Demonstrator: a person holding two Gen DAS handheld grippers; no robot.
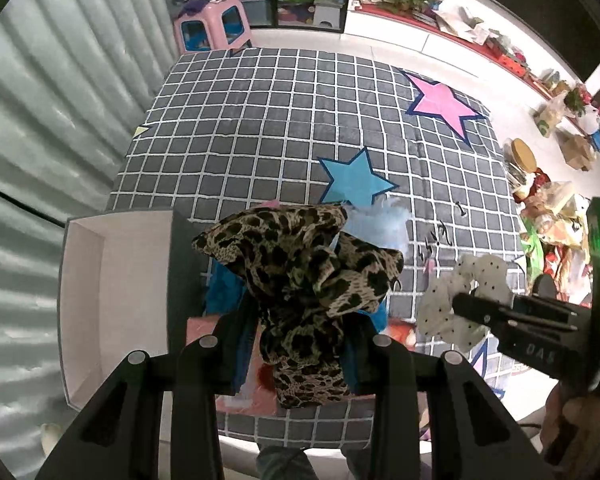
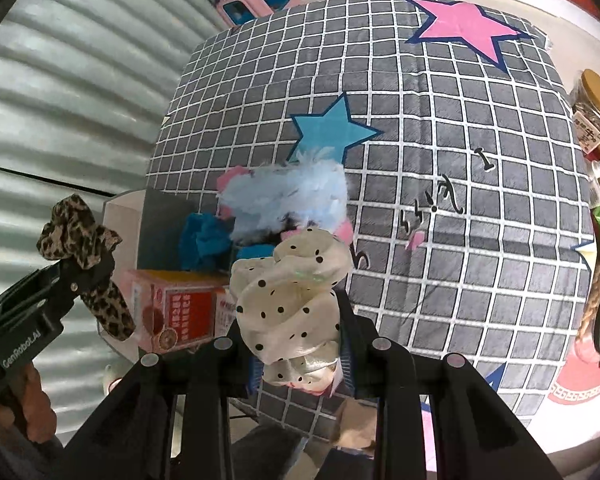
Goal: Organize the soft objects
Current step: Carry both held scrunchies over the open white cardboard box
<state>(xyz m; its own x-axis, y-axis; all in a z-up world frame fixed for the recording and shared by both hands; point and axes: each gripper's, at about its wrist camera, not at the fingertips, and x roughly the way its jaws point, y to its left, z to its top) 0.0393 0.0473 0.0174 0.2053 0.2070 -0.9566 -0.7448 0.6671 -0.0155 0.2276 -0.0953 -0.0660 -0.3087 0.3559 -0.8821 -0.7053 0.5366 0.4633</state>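
My left gripper (image 1: pixel 300 344) is shut on a leopard-print scrunchie (image 1: pixel 300 268), held up above the checked cloth. The same scrunchie (image 2: pixel 82 236) and the left gripper (image 2: pixel 86 276) show at the left of the right wrist view. My right gripper (image 2: pixel 296 340) is shut on a cream scrunchie with black dots (image 2: pixel 292 300), also lifted. That dotted scrunchie (image 1: pixel 448 296) and the right gripper (image 1: pixel 460 306) appear at the right of the left wrist view. On the cloth below lie a fluffy light-blue piece (image 2: pixel 288 196) and a bright blue cloth (image 2: pixel 204 240).
A grey checked cloth (image 1: pixel 280 120) with a pink star (image 1: pixel 440 100) and a blue star (image 1: pixel 354 180) covers the table. An open white box (image 1: pixel 108 300) sits at its left edge, beside a pink-red carton (image 2: pixel 176 312). Jars and bags (image 1: pixel 540 208) crowd the right; a pink stool (image 1: pixel 212 24) stands beyond.
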